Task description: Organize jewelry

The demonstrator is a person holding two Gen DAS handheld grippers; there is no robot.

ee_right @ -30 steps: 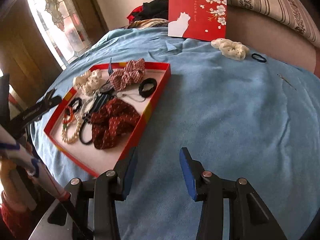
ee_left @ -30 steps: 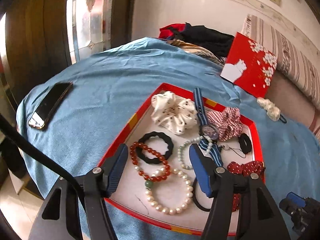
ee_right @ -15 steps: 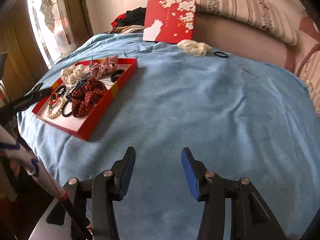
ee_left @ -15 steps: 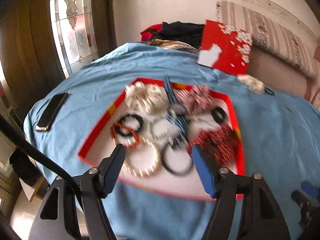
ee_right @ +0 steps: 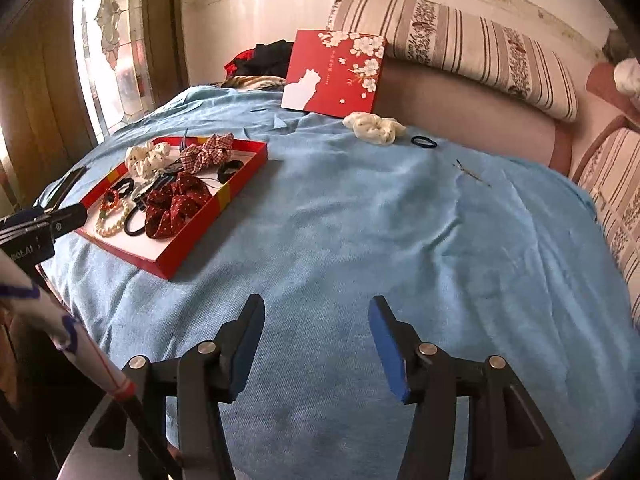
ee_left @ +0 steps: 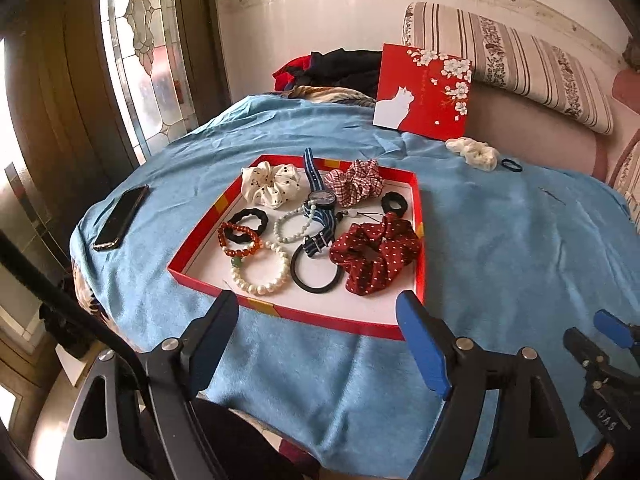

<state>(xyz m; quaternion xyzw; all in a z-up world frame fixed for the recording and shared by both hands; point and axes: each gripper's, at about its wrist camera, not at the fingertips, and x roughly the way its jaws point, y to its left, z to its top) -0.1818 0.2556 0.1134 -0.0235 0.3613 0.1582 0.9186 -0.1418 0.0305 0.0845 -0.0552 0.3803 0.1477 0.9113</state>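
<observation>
A red tray on the blue cloth holds scrunchies, bead bracelets, black hair ties and a striped watch. A red dotted scrunchie and a pearl bracelet lie near its front. My left gripper is open and empty, just short of the tray's near edge. My right gripper is open and empty over bare cloth, right of the tray. A white scrunchie, a dark hair tie and a thin pin lie loose on the cloth far back.
A red box lid leans against the striped cushion at the back. A phone lies on the cloth left of the tray. Clothes are piled at the far back. The cloth drops off at the near edge.
Both grippers have pulled back from the tray and risen. The left one was over the tray's bracelets and now sits before its near edge. Both stay open.
</observation>
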